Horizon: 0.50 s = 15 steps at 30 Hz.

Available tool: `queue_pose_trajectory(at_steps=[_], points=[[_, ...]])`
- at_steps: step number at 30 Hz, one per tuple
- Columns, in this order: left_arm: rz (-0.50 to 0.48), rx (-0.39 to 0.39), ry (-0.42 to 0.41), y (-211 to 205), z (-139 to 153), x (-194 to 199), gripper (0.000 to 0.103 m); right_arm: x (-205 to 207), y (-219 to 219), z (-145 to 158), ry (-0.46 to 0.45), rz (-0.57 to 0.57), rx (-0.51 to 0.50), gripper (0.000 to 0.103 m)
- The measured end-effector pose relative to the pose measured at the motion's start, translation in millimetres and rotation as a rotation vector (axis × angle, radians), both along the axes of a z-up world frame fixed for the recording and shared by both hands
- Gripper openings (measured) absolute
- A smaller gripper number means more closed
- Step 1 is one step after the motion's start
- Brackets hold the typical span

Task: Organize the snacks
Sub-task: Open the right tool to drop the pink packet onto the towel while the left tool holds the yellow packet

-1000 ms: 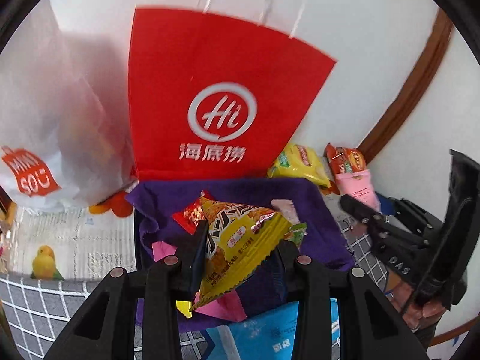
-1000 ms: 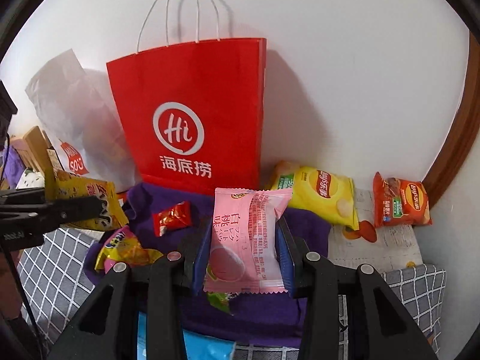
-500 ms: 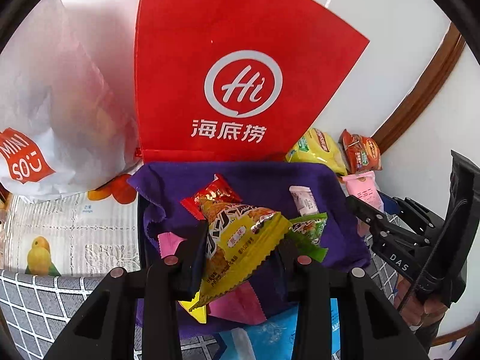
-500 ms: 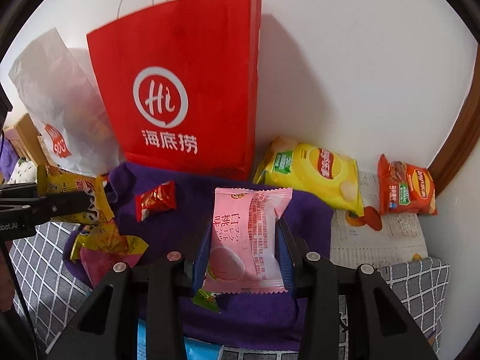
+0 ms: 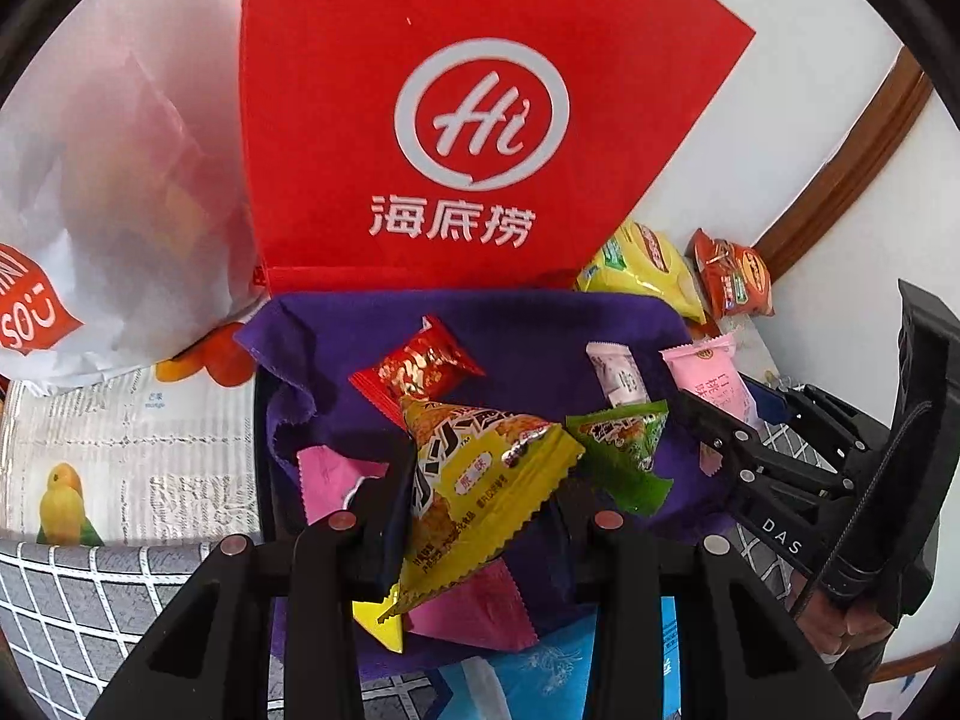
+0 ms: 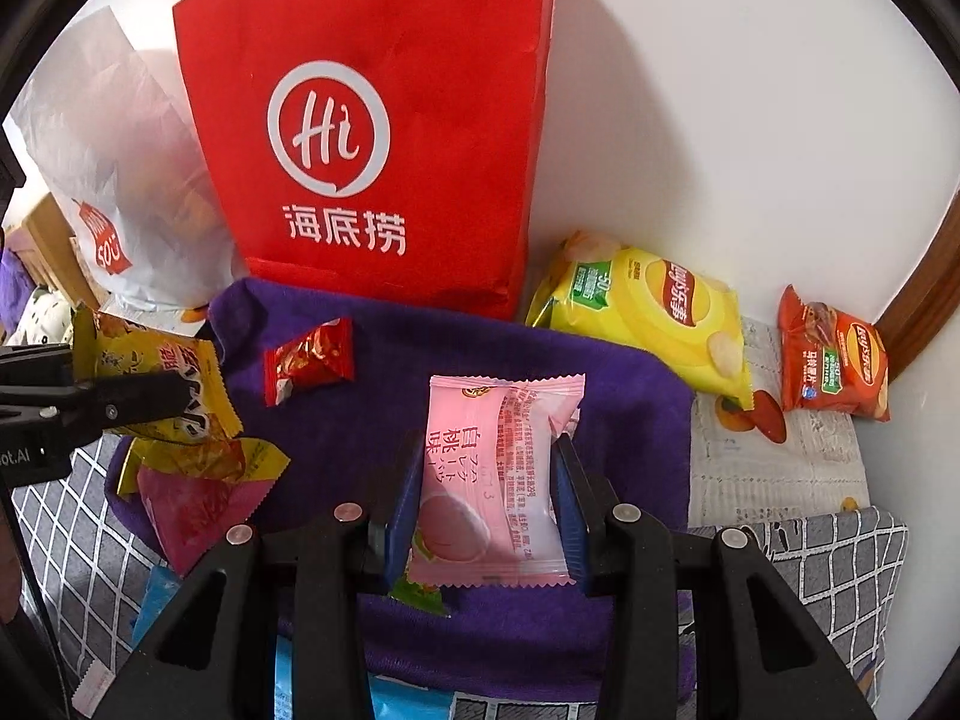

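Note:
My left gripper point(image 5: 480, 492) is shut on a yellow triangular snack packet point(image 5: 474, 480) above the purple cloth point(image 5: 540, 330); the packet also shows in the right wrist view point(image 6: 150, 378). My right gripper point(image 6: 486, 492) is shut on a pink peach-flavour snack packet point(image 6: 492, 480), also seen in the left wrist view point(image 5: 714, 384). On the cloth lie a red candy packet point(image 6: 309, 360), a green triangular packet point(image 5: 624, 450), a small white packet point(image 5: 618, 375) and pink and yellow wrappers point(image 6: 192, 480). A red paper bag point(image 6: 384, 132) stands behind the cloth.
A white plastic bag point(image 6: 114, 144) stands left of the red bag. A yellow chip bag point(image 6: 648, 312) and an orange chip bag point(image 6: 834, 354) lie by the wall at the right. A blue packet point(image 5: 540, 672) lies at the cloth's near edge. A wooden frame point(image 5: 840, 168) runs along the wall.
Both grippers have moved forward and lower toward the red bag and cloth, each holding its packet. The bag looks larger and its handles have left the views.

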<state>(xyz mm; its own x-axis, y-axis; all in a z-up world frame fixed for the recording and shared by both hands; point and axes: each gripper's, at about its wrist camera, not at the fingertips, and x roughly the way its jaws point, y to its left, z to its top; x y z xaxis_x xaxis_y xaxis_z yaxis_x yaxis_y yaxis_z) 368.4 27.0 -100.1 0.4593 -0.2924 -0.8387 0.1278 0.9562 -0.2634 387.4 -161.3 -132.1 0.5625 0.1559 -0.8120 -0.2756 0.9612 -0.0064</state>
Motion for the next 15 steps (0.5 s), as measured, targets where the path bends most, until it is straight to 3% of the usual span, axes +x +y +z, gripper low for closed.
queue_pose_trajectory(at_steps=[15], points=[[-0.047,0.021,0.036,-15,-14,1,0.036,2,5,-11,0.048,0.002,-0.033,0.041]])
